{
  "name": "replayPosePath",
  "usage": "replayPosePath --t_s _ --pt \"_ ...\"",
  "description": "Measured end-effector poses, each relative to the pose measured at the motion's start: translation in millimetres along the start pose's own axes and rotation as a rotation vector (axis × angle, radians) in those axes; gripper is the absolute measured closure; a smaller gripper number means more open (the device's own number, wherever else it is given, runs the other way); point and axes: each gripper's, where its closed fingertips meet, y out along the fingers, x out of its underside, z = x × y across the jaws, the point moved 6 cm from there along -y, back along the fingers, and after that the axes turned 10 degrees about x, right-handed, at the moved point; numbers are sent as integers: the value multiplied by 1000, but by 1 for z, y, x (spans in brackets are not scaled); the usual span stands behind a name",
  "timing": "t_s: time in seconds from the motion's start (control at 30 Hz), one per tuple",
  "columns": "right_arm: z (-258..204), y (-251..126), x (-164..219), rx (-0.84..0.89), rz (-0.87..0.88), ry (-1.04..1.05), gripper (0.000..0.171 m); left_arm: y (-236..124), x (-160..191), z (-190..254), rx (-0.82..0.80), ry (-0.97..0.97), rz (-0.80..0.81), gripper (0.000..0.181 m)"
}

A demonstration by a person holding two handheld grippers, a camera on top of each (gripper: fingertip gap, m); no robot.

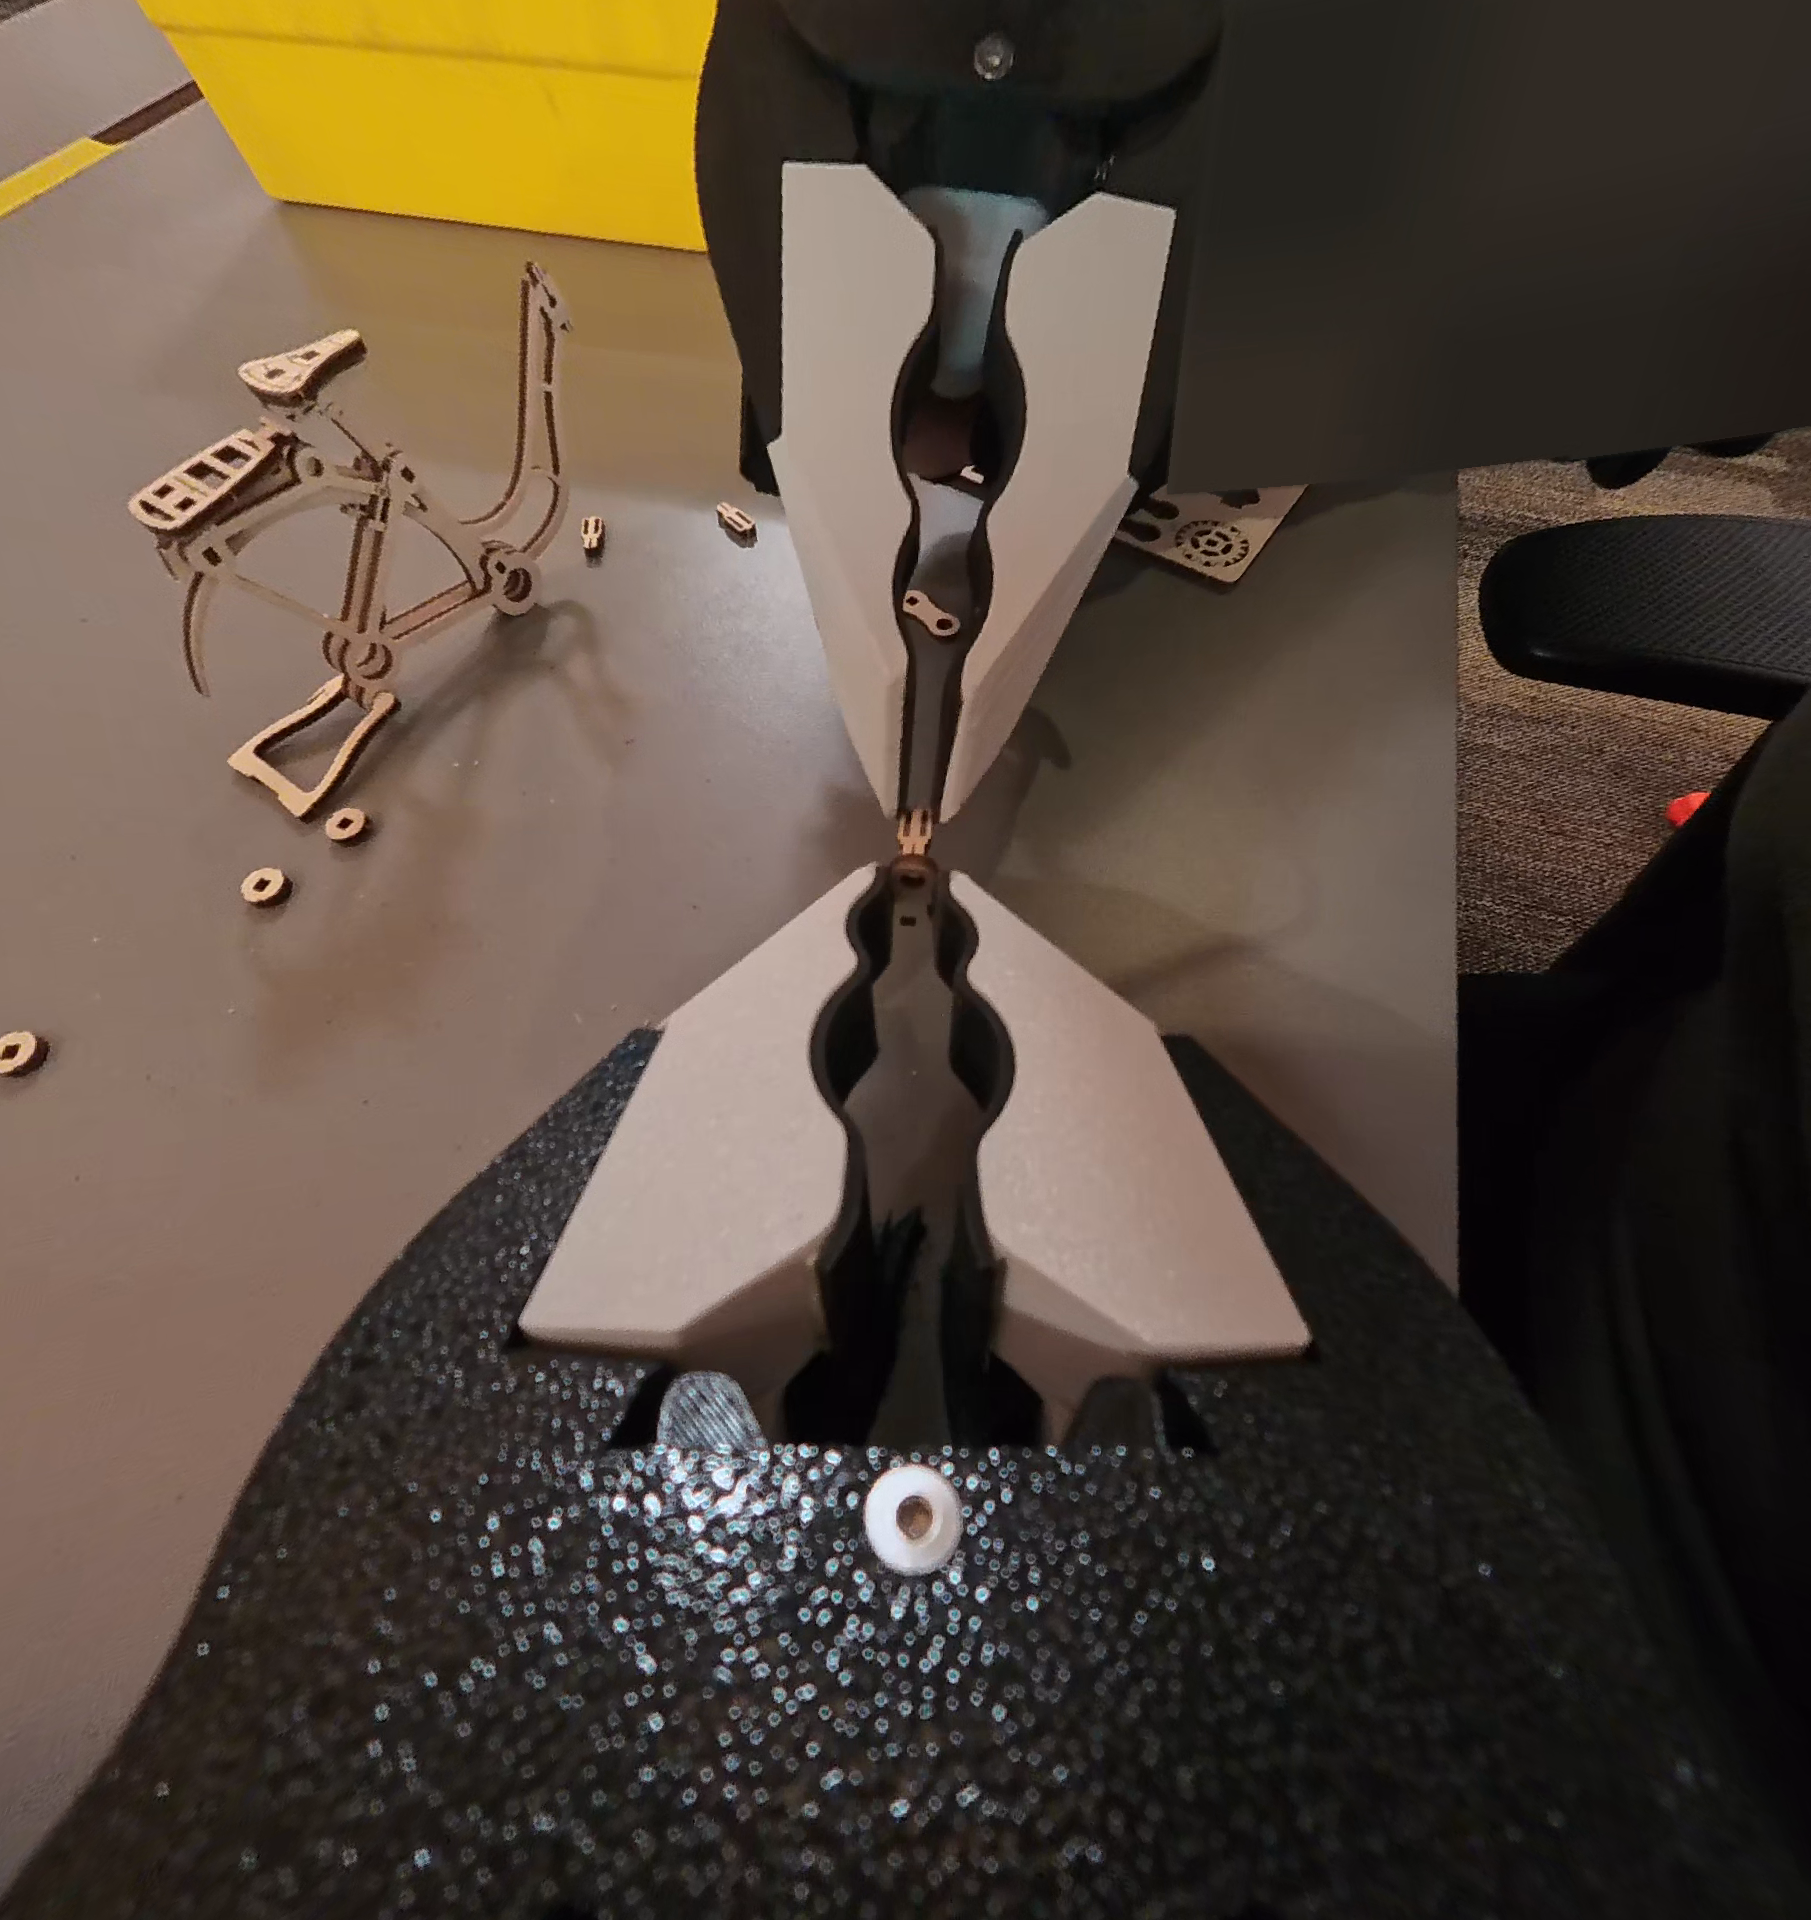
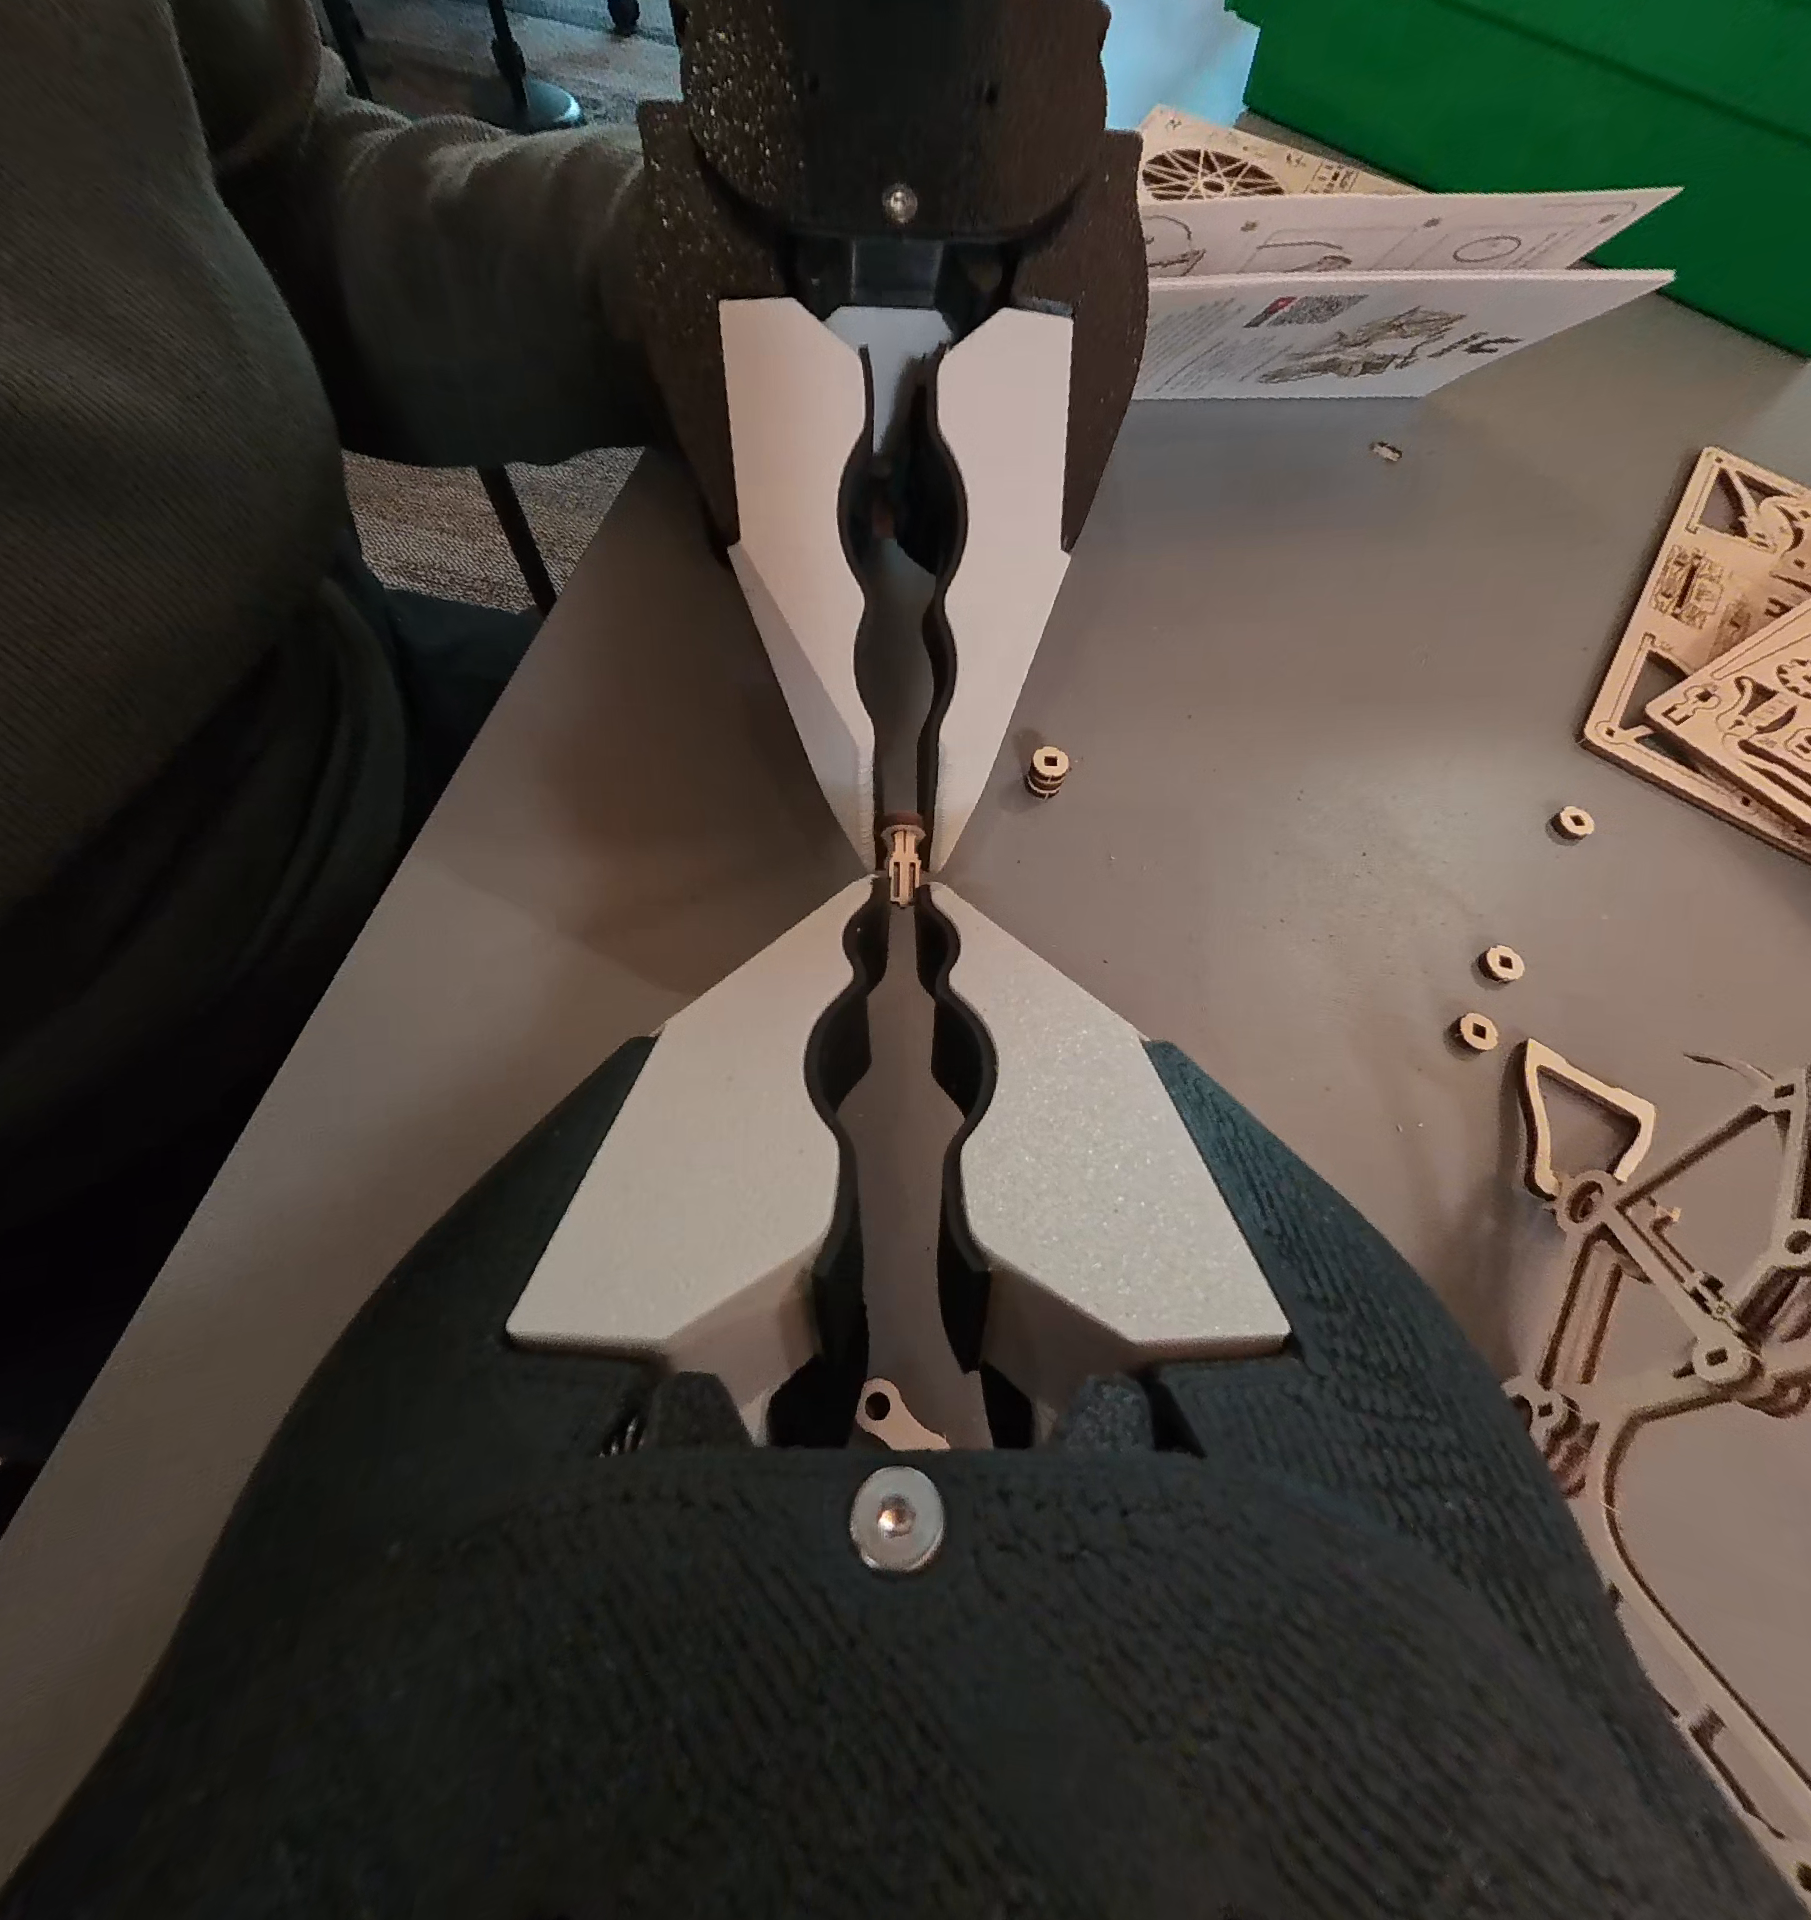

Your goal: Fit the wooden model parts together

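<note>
A: Grippers, two, tip to tip above the grey table [image 1: 589,1039]. State?

B: Left gripper [image 1: 912,879]: fingers pressed onto a small wooden link [image 1: 911,902]. Right gripper [image 2: 902,906]: pinching a small wooden pin [image 2: 902,871]. Pin and link touch between the tips.

A: Other wooden stock?

B: Part-built bicycle frame [image 1: 361,540], standing well left of the grippers in the left wrist view. Loose washers [image 1: 264,885] on the table near its base. Flat part sheets [image 2: 1753,717] and a paper leaflet [image 2: 1400,301] in the right wrist view.

A: Background?

B: Yellow bin [image 1: 444,104]; green bin [image 2: 1607,135].
</note>
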Motion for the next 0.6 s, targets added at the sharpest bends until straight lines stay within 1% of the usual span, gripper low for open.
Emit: replayPosePath --t_s 0.6 --pt "-1 2 2 -1 -17 -7 168 2 2 0 -6 6 -25 175"
